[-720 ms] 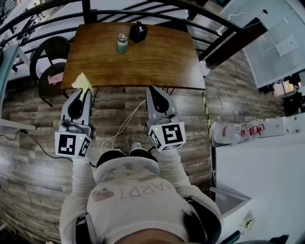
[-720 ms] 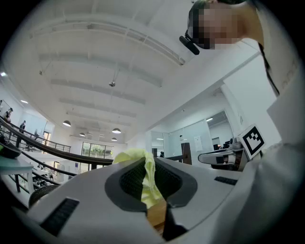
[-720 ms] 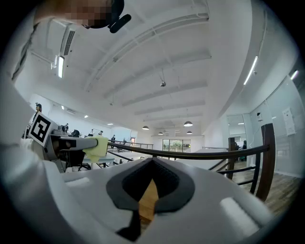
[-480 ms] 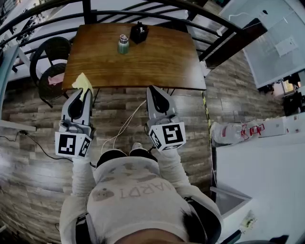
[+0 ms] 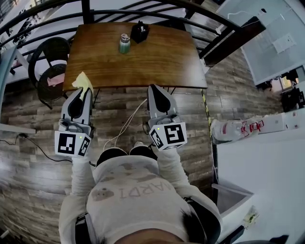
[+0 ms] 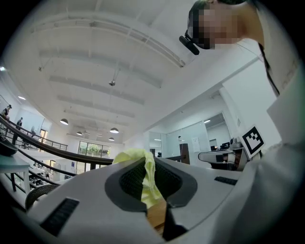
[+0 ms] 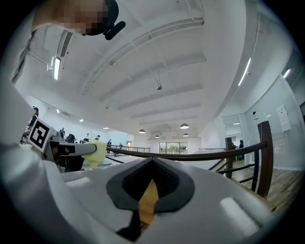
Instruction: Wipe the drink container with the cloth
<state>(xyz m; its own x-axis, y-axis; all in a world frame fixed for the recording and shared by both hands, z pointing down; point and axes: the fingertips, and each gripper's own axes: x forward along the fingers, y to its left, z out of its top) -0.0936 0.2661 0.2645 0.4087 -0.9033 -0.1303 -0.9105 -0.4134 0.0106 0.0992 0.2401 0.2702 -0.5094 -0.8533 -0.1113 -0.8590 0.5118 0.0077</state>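
Observation:
A green drink container point(image 5: 124, 43) with a silver lid stands at the far side of the brown wooden table point(image 5: 157, 59). My left gripper point(image 5: 81, 90) is shut on a yellow cloth point(image 5: 82, 82), held short of the table's near left corner; the cloth point(image 6: 141, 174) shows pinched between the pads in the left gripper view. My right gripper point(image 5: 154, 88) is shut with nothing in it, its tip at the table's near edge. Both are far from the container. In the right gripper view the left gripper's cloth point(image 7: 96, 153) shows at the left.
A black holder point(image 5: 139, 32) stands just right of the container. A dark railing point(image 5: 143, 12) curves behind the table. A black chair point(image 5: 47, 66) sits left of the table. A cable point(image 5: 125, 125) lies on the wood floor. A white counter point(image 5: 259, 167) is at my right.

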